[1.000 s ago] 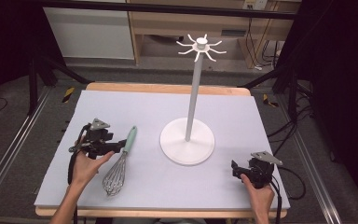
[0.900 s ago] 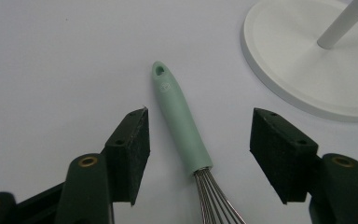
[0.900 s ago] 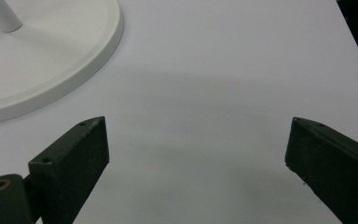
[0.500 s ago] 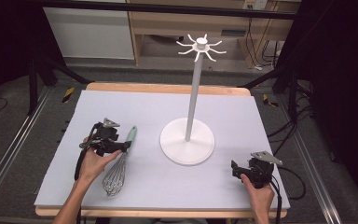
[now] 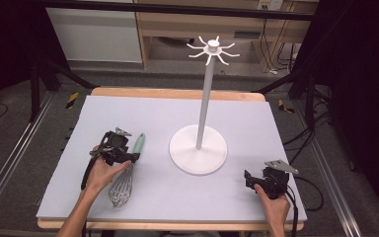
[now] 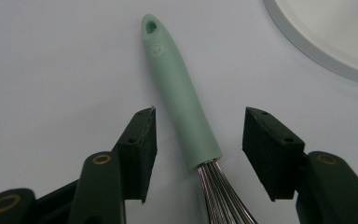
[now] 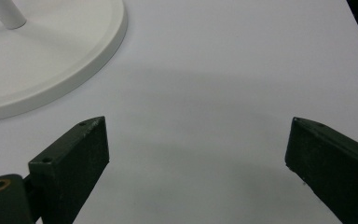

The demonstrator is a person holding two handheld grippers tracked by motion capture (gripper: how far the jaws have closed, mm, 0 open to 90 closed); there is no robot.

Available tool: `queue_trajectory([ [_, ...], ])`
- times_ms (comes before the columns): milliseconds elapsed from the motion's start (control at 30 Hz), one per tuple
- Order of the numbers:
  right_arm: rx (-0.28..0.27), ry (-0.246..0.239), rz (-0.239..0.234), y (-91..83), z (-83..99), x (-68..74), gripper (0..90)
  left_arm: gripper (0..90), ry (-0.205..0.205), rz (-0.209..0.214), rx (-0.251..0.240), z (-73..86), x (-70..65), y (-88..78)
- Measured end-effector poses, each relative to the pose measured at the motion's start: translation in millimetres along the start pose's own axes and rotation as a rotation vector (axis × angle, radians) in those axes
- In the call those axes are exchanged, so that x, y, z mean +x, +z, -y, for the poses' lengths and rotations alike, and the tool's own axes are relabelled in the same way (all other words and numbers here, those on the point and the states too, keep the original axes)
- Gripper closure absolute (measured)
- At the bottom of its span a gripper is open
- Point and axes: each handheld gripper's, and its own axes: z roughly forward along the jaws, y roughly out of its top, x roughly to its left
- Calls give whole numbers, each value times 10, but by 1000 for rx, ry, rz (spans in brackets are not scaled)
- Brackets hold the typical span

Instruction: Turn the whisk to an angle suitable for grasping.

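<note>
A whisk (image 5: 137, 145) with a mint-green handle and steel wires lies on the pale mat, left of centre. My left gripper (image 5: 131, 157) straddles the lower end of that handle. In the left gripper view the whisk handle (image 6: 182, 93) lies between the jaws of the left gripper (image 6: 199, 116), with a gap on each side. The jaws have just been closing and the pads do not touch the handle. My right gripper (image 5: 248, 178) rests at the front right of the mat. The right gripper (image 7: 198, 123) stands wide open with nothing between its jaws.
A white stand (image 5: 198, 155) with a round base, a tall pole and hooked arms on top stands mid-table. Its base rim (image 6: 326, 32) lies beyond the whisk's handle tip, and the base (image 7: 51, 51) sits ahead-left of the right gripper. The mat (image 5: 256, 118) covers a wooden table.
My left hand has moved right and down to the whisk, so its gripper now straddles the handle with narrower jaws. The right hand has stayed put.
</note>
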Motion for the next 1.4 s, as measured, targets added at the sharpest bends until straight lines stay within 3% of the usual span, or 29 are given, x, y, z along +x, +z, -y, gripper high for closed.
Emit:
queue_trajectory([
  [467,7,3,-2,9,1,0,66,528,-32,14,94,35,11,174],
  [833,13,3,-6,13,2,-1,66,599,-49,17,135,29,25,249],
  [1400,16,3,-6,16,3,-4,66,635,-114,18,185,-33,47,300],
])
